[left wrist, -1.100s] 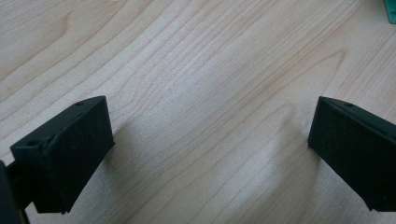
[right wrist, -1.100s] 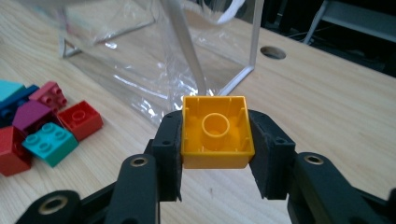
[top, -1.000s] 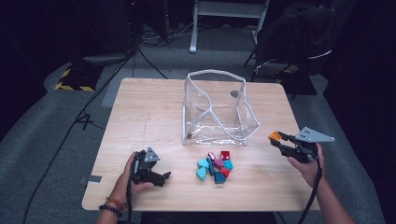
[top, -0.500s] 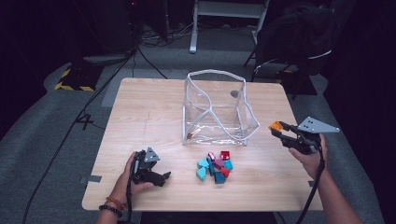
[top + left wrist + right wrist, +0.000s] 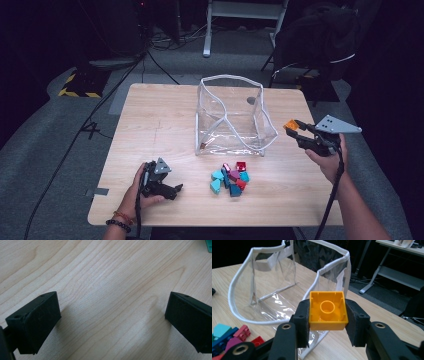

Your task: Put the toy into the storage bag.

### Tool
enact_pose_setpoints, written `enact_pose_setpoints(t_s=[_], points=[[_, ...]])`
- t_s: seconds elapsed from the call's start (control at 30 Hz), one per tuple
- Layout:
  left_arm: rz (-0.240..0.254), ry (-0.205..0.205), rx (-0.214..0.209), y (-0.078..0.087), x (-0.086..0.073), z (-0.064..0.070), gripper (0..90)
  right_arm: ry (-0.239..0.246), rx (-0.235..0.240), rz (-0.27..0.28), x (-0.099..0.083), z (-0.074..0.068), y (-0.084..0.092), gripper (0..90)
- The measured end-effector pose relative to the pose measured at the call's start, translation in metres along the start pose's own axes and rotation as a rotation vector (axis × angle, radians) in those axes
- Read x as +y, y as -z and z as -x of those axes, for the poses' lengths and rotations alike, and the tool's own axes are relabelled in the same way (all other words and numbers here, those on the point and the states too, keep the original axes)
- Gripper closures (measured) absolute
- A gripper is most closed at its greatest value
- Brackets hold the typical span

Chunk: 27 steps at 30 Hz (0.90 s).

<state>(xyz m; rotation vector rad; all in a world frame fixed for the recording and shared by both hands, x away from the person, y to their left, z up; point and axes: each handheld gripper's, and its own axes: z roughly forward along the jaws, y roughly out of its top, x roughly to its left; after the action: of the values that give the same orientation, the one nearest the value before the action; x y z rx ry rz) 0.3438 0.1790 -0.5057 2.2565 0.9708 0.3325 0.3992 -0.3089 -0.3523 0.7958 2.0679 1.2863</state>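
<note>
My right gripper (image 5: 295, 129) is shut on an orange brick (image 5: 290, 124), held in the air at the table's right side, just right of a clear plastic bag (image 5: 232, 117) with white trim. In the right gripper view the orange brick (image 5: 327, 310) sits hollow side up between the black pads (image 5: 303, 319), with the clear bag (image 5: 274, 287) standing open behind it. A pile of teal, red and magenta bricks (image 5: 231, 178) lies in front of the bag. My left gripper (image 5: 172, 190) rests on the table at the front left, jaws wide apart over bare wood (image 5: 112, 295).
The wooden table (image 5: 160, 120) has free room on its left half and behind the bag. A black chair (image 5: 315, 45) and a white frame (image 5: 245, 20) stand beyond the far edge. Cables (image 5: 100, 110) run over the grey floor at the left.
My right gripper has risen with the orange brick and shifted slightly right and toward the far side. The left gripper and the pile have stayed put.
</note>
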Motion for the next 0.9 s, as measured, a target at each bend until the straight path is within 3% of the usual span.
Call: enact_pose_setpoints(t_s=[0.47, 0.9], points=[[0.0, -0.001, 0.0, 0.0, 0.0, 0.0, 0.3, 0.019, 0.023, 0.038, 0.026, -0.01, -0.008, 59.6], [0.0, -0.001, 0.0, 0.0, 0.0, 0.0, 0.3, 0.033, 0.048, 0.049, 0.036, -0.02, -0.017, 59.6]])
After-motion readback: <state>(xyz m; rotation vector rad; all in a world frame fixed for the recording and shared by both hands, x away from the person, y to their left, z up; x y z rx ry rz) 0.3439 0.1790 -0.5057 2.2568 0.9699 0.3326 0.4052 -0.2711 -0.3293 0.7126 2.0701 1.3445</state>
